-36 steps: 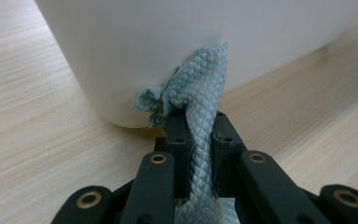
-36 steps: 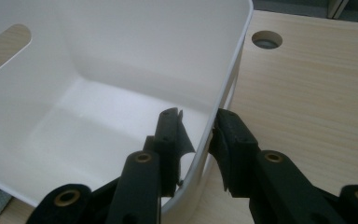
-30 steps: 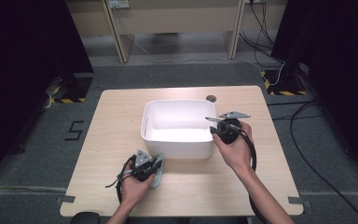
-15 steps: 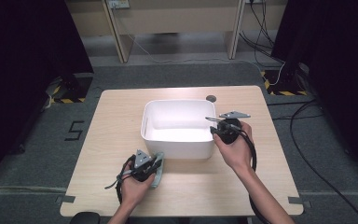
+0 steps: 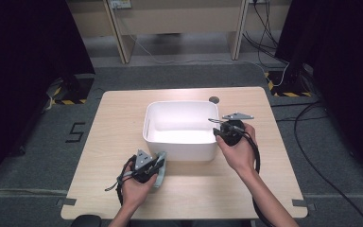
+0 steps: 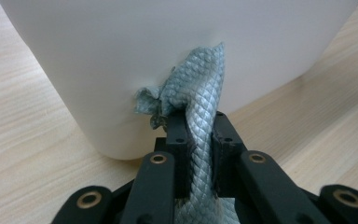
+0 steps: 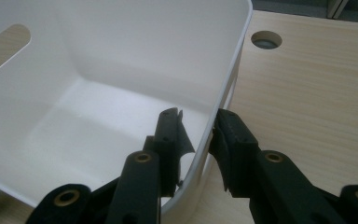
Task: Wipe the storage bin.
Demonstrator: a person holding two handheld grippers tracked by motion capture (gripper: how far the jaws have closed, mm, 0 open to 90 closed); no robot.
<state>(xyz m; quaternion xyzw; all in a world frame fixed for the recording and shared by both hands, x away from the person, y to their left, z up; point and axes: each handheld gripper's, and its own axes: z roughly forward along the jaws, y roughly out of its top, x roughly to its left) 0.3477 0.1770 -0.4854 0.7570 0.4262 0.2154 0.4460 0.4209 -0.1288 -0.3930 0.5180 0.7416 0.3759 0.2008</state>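
Observation:
A white plastic tub point(image 5: 179, 142) stands in the middle of the wooden table point(image 5: 118, 118). Just in front of its near wall, my left gripper point(image 5: 155, 163) is shut on a grey-green scaly cloth point(image 5: 160, 171). In the left gripper view the cloth point(image 6: 200, 84) bunches up between the jaws of the left gripper point(image 6: 199, 119) and touches the tub wall point(image 6: 121, 56). My right gripper point(image 5: 217, 128) sits at the tub's right side. Its jaws straddle the tub rim point(image 7: 223, 84), one inside and one outside, with the right gripper point(image 7: 198, 114) closed on the wall.
A round cable hole point(image 5: 213, 100) lies in the table behind the tub, also in the right gripper view as a hole point(image 7: 266, 39). The tub's far wall has a handle cutout point(image 7: 7, 39). Cables trail from both grippers toward the table's near edge.

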